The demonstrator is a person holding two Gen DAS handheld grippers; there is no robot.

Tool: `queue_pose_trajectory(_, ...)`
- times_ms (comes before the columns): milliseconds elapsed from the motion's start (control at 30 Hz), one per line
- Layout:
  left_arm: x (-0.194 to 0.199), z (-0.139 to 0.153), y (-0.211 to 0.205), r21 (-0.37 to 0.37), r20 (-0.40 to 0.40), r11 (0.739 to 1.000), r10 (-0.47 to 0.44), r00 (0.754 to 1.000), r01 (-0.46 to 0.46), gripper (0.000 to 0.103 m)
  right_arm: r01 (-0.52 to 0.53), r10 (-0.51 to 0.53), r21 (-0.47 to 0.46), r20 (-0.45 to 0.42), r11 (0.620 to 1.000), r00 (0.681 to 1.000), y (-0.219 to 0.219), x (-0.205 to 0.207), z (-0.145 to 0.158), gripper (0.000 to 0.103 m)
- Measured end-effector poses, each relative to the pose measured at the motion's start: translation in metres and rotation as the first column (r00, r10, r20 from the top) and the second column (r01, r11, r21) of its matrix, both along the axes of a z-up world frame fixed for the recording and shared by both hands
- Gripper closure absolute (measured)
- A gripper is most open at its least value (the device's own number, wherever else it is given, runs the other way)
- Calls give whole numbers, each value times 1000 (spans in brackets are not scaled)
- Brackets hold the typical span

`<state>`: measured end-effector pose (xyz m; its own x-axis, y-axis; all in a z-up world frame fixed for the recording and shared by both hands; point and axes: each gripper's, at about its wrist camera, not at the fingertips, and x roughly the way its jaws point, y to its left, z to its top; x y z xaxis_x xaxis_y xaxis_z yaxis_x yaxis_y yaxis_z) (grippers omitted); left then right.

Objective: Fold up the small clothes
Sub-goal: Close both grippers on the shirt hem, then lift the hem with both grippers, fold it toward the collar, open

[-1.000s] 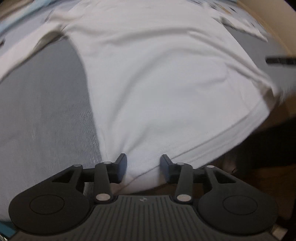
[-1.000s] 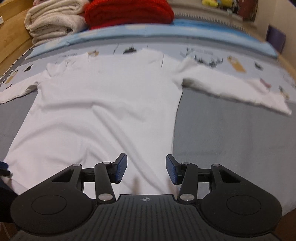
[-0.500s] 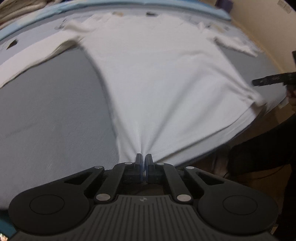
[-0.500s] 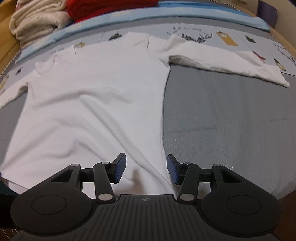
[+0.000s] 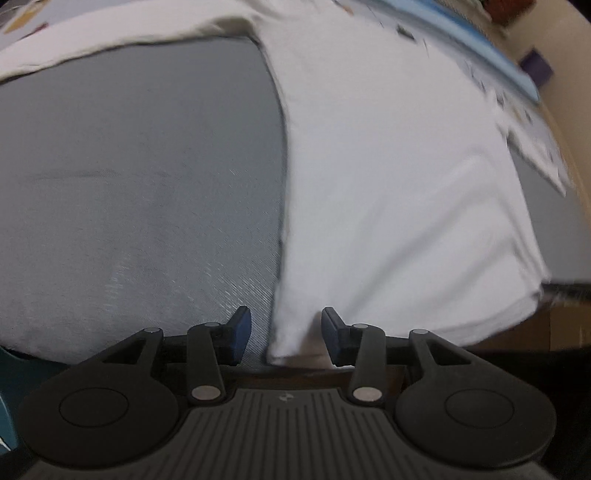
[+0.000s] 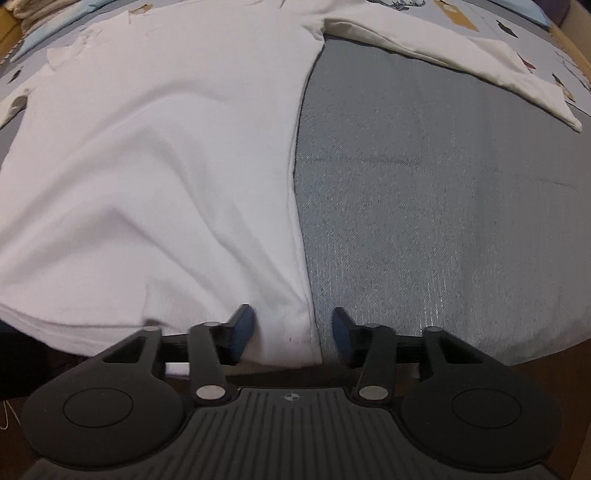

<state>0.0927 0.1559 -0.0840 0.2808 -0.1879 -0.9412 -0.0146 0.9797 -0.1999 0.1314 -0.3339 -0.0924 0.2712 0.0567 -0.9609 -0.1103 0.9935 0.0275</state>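
A grey woven mat (image 6: 443,192) is spread as the work surface. Beyond its far edge, a pale printed sheet (image 6: 517,33) with small coloured figures is seen, and behind that sheet a blue strip (image 5: 491,55). Folded cream towels (image 6: 22,14) are glimpsed past the mat's far left corner.

Surface: a grey mat (image 6: 424,192) is spread over a patterned sheet (image 6: 517,22).
Shirt: a white shirt (image 6: 166,147) is laid flat on the mat, sleeves outstretched.

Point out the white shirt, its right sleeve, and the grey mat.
white shirt (image 6: 155,155): right wrist view, torso.
right sleeve (image 6: 491,59): right wrist view, forearm part.
grey mat (image 5: 140,177): left wrist view, bare surface.
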Motion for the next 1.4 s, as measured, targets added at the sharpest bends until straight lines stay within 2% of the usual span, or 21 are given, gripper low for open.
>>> queue_pose_trajectory(33, 0, -2, -8, 10, -2, 999, -34, 999, 34, 88, -4, 4, 16, 6, 1000, 1000, -3, -2, 2, 97)
queue_pose_trajectory(67, -4, -2, -17, 44, 6, 997, -68, 998, 68, 97, 0, -1, 37, 27, 999, 1000, -8, -4, 6, 97)
queue_pose_trajectory(133, -6, -2, -19, 80, 15, 994, -81, 997, 80, 97, 43, -51, 90, 86, 995, 995, -21, -9, 17, 97)
queue_pose_trajectory(167, -6, -5, -18, 86, 4, 994, -72, 997, 72, 97, 67, -75, 80, 96, 995, 993, -27, -9, 19, 97)
queue_pose_trajectory(300, -7, -12, -31, 113, -21, 992, -58, 998, 60, 96, 54, -54, 10, 30, 998, 998, -29, -9, 3, 96)
queue_pose_trajectory(367, -6, -9, -34, 72, 15, 997, -34, 999, 33, 93, 44, -45, 17, 32, 999, 998, -28, -10, 2, 90)
queue_pose_trajectory(433, -5, -2, -34, 30, 59, 999, -30, 998, 29, 87, 49, -53, 43, 87, 998, 995, -28, -9, 10, 71)
queue_pose_trajectory(533, -3, -13, -40, 63, 22, 997, -46, 999, 44, 86, 58, -70, 107, 115, 993, 991, -31, -7, 14, 64)
queue_pose_trajectory(600, -3, -31, -46, 117, -57, 991, -62, 996, 68, 86, 43, -48, 66, 64, 997, 997, -26, -4, 4, 65)
queue_pose_trajectory(667, -8, -30, -54, 110, -44, 990, -82, 996, 86, 95, 20, -20, -5, 2, 1000, 1000, -20, -3, -9, 65)
queue_pose_trajectory(733, -11, -26, -56, 84, -5, 994, -71, 997, 71, 96, 3, -3, 9, 20, 1000, 1000, -19, -2, -5, 98)
queue_pose_trajectory(800, -12, -21, -47, 61, 35, 996, -61, 998, 58, 96, 24, -27, 47, 50, 999, 998, -23, -8, 4, 99)
queue_pose_trajectory(867, -15, -34, -52, 92, -18, 994, -54, 998, 55, 95, 49, -57, 82, 94, 995, 994, -28, -8, 13, 99)
queue_pose_trajectory(933, -13, -44, -58, 111, -60, 991, -64, 996, 70, 94, 77, -80, 56, 53, 995, 995, -33, -5, 4, 97)
queue_pose_trajectory(1033, -16, -27, -70, 121, 66, 989, -91, 994, 83, 92, 69, -68, -24, 47, 997, 997, -29, -2, -5, 89)
queue_pose_trajectory(1100, -19, -16, -87, 132, 166, 986, -125, 978, 103, 86, 68, -66, -8, 143, 998, 987, -27, -4, 12, 82)
queue_pose_trajectory(1167, -16, -13, -97, 102, 200, 986, -148, 969, 129, 85, 63, -69, 32, 261, 998, 963, -25, -10, 29, 73)
queue_pose_trajectory(1233, -7, -16, -100, 75, 165, 986, -160, 973, 150, 85, 39, -71, 107, 322, 994, 944, -20, -7, 35, 62)
queue_pose_trajectory(1267, -2, -25, -103, 79, 121, 984, -167, 979, 158, 81, 18, -59, 130, 317, 991, 946, -15, -6, 31, 61)
queue_pose_trajectory(1333, 7, -50, -114, 132, -6, 975, -178, 984, 178, 75, -24, -3, 109, 246, 994, 969, -2, -5, 19, 60)
queue_pose_trajectory(1400, 8, -47, -123, 148, 3, 972, -185, 983, 182, 75, -49, 48, 5, 125, 999, 991, 12, -9, 4, 61)
